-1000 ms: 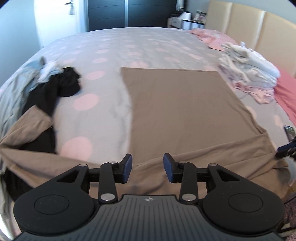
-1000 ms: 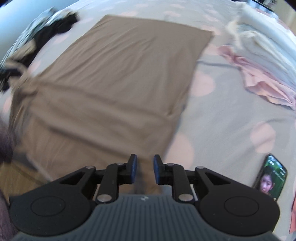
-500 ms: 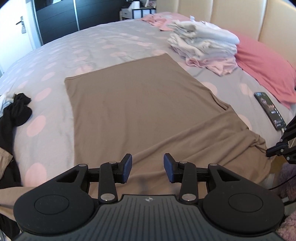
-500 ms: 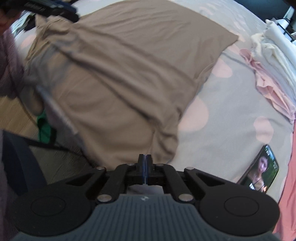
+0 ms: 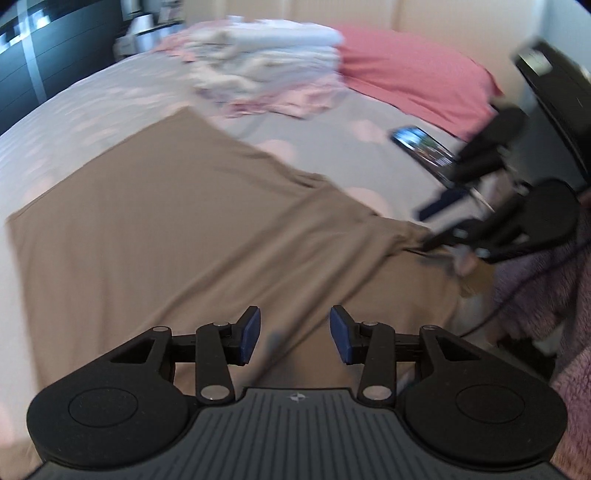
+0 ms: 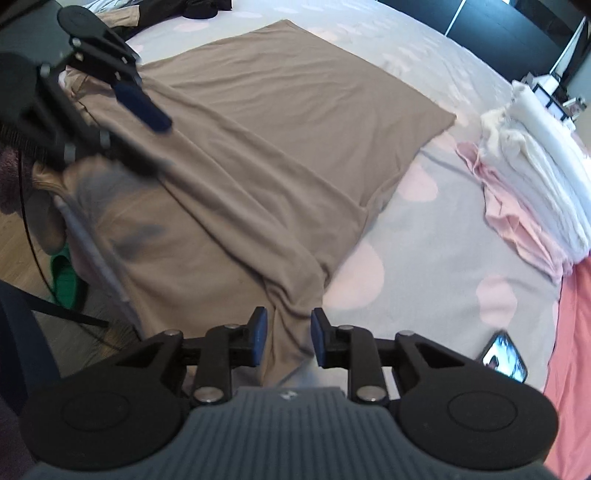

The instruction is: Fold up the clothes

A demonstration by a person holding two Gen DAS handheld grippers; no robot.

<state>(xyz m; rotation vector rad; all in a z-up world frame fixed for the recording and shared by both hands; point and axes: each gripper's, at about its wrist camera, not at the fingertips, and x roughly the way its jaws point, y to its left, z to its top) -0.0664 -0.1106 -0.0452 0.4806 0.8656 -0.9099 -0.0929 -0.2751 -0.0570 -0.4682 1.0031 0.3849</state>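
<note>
Inspecting both wrist views, I find the brown garment point(image 6: 280, 122) spread flat across the grey bedspread with pink dots point(image 6: 424, 258), its near portion rumpled and hanging over the bed edge. My left gripper point(image 5: 294, 334) hovers above that near portion with its blue-padded fingers point(image 5: 249, 334) spread wide and nothing between them. My right gripper point(image 6: 285, 339) has its jaws parted, with a bunched fold of the brown cloth lying in the gap; I cannot tell whether either pad touches the fabric, but the cloth is not pinched. From the right wrist view the left gripper appears at upper left, blurred, over the garment's far side edge. A phone point(image 6: 504, 356) with a lit screen lies on the bedspread just right of the right gripper, near a pink pillow point(image 5: 413, 85). A stack of folded white and pink clothes point(image 6: 532, 177) sits well apart from the brown garment, toward the headboard. A dark heap of clothing point(image 6: 199, 7) lies beyond the garment's far corner. A fuzzy mauve sleeve point(image 5: 546, 295) shows at the right of the left wrist view.
</note>
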